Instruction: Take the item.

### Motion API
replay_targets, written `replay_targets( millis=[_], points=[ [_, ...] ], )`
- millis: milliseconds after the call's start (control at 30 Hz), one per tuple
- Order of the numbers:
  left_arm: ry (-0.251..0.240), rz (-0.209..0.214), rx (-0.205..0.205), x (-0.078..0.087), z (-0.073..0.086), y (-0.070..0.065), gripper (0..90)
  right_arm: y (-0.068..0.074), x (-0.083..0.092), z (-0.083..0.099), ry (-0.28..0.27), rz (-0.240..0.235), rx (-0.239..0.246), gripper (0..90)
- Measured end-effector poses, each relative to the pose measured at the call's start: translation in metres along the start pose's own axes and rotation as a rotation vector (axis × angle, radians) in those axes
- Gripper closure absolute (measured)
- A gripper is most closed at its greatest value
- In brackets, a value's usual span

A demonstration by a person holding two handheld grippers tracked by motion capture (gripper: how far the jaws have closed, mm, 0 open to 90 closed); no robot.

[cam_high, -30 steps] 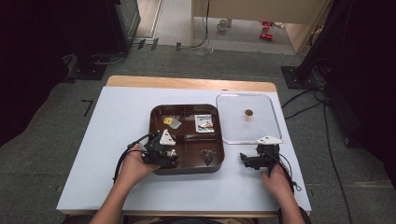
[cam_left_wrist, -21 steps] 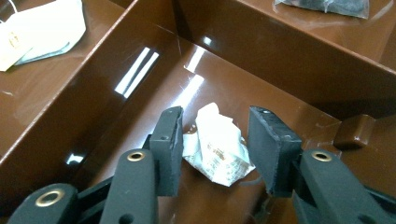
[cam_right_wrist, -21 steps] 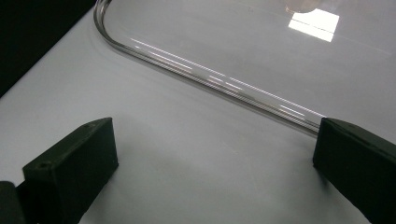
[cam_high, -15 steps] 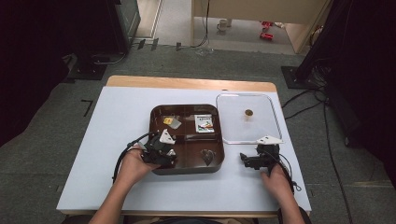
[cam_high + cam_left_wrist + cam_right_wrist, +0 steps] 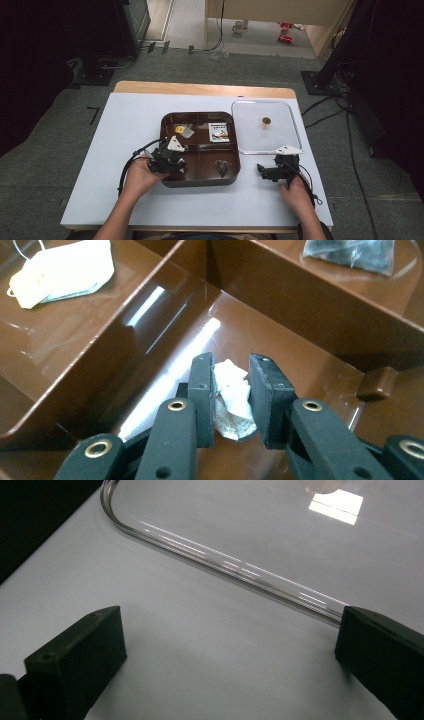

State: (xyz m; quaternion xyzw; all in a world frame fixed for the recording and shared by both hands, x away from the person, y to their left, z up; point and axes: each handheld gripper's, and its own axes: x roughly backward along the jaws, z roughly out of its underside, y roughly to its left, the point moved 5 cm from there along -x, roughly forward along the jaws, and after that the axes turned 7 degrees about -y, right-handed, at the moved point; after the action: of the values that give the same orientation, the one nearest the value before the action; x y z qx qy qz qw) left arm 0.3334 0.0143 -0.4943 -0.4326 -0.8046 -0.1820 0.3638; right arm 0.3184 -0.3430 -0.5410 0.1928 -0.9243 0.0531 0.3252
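**Left gripper view: white packet pinched in the brown tray**

In the left gripper view, a small crumpled white packet (image 5: 232,400) is seen clamped between the two black jaws of the left gripper (image 5: 231,390), whose jaws have just been closing onto it. The packet is held low in the near left compartment of the brown tray (image 5: 310,305), just above the glossy floor. A pale tea bag (image 5: 62,270) is seen in the compartment beyond, and a dark sachet (image 5: 357,254) in another across the divider.

In the high view, the left gripper (image 5: 167,159) is placed over the tray's (image 5: 200,181) near left corner, while the right gripper (image 5: 275,170) is held above the white table (image 5: 125,130), well apart from the tray.

In the right gripper view, its jaws are spread wide with nothing between them, and the rim of a clear lid (image 5: 225,565) is seen just ahead.
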Motion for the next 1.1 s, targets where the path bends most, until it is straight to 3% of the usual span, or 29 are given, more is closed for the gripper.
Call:
replay_targets(
  millis=[333,1100],
  points=[
    [-0.072,0.026,0.027,0.015,-0.005,0.004,73.2,0.000,0.000,0.000,0.000,0.000,0.000,0.0],
    [-0.159,-0.020,0.065,0.052,-0.007,0.022,73.0,0.000,0.000,0.000,0.000,0.000,0.001,0.0]
  ],
)
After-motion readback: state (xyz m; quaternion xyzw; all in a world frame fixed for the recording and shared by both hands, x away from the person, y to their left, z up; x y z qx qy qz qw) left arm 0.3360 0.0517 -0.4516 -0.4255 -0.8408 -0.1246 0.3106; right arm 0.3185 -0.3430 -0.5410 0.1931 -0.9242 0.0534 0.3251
